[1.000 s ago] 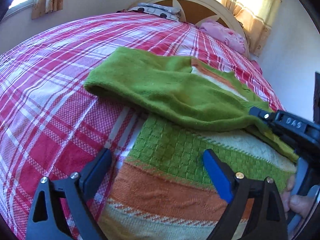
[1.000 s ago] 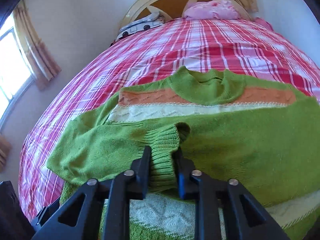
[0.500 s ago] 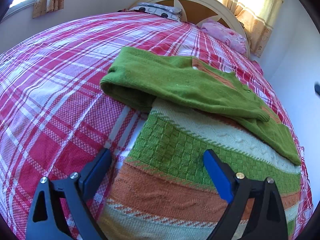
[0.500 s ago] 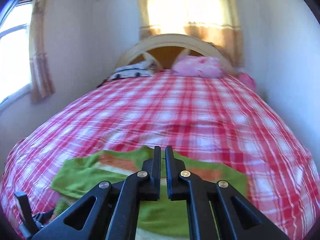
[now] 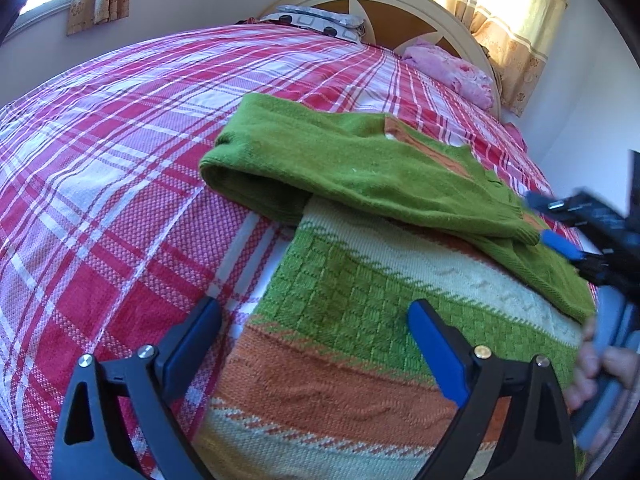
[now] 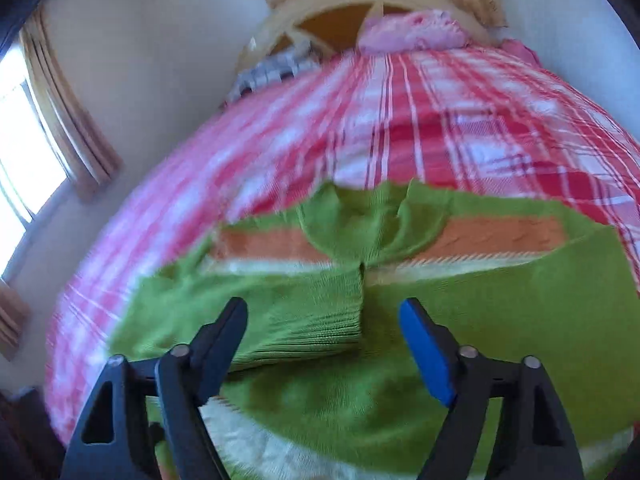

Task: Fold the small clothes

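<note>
One small knitted sweater in green, orange and cream stripes lies flat on the bed's red and white plaid cover, both green sleeves folded across its body. Left tongs hang spread wide and released above the hem edge. Right tongs are likewise spread apart, gripping nothing, over the sleeve cuff. A pink pillow rests against the cream headboard.
</note>
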`<state>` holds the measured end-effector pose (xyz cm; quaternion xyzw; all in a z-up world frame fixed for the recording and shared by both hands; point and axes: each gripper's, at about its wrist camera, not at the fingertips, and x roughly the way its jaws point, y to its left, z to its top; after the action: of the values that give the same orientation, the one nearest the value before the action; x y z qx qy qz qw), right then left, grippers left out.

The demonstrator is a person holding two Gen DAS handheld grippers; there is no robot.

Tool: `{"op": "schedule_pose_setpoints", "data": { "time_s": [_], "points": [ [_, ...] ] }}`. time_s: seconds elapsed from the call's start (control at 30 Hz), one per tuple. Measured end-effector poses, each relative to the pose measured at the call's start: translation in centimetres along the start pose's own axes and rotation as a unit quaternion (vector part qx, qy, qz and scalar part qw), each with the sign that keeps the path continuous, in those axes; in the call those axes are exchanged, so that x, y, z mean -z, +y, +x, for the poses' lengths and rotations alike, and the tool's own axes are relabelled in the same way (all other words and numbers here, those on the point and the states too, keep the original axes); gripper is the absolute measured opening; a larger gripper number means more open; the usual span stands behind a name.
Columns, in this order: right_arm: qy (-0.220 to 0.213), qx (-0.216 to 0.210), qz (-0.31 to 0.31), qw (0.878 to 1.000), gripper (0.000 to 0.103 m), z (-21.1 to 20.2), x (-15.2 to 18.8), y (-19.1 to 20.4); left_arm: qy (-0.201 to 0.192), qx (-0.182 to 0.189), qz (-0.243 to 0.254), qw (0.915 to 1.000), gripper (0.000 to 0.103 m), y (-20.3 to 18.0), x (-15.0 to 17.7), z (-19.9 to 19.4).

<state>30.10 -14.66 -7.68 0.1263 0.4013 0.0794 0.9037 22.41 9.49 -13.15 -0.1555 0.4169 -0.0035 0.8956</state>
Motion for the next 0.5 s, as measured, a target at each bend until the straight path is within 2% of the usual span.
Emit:
{"op": "schedule_pose_setpoints", "data": {
  "time_s": [0.07,0.1,0.13,0.23,0.43,0.5],
  "points": [
    [0.024,0.005,-0.022,0.999,0.047,1.9,0.5,1.3,-0.001,0.004,-0.003,1.0,0.097,0.1,0.1,-0.1],
    [0.025,0.027,-0.041,0.998,0.039,2.3,0.9,1.9,-0.002,0.006,-0.004,1.0,0.097,0.1,0.1,-0.1],
    [0.02,0.051,-0.064,0.996,0.017,2.4,1.1,2.6,-0.002,0.008,-0.005,1.0,0.097,0.1,0.1,-0.1],
    [0.001,0.047,-0.074,0.996,0.015,0.9,0.8,3.5,-0.003,0.009,-0.007,0.9999,0.097,0.3,0.1,-0.2],
    [-0.118,0.07,-0.093,0.986,0.015,-7.0,-2.3,4.0,-0.002,0.004,-0.004,1.0,0.097,0.3,0.3,-0.4],
    [-0.138,0.077,-0.1,0.982,0.015,-8.9,-3.1,3.7,-0.002,0.005,-0.004,1.0,0.097,0.3,0.2,-0.4]
  ]
}}
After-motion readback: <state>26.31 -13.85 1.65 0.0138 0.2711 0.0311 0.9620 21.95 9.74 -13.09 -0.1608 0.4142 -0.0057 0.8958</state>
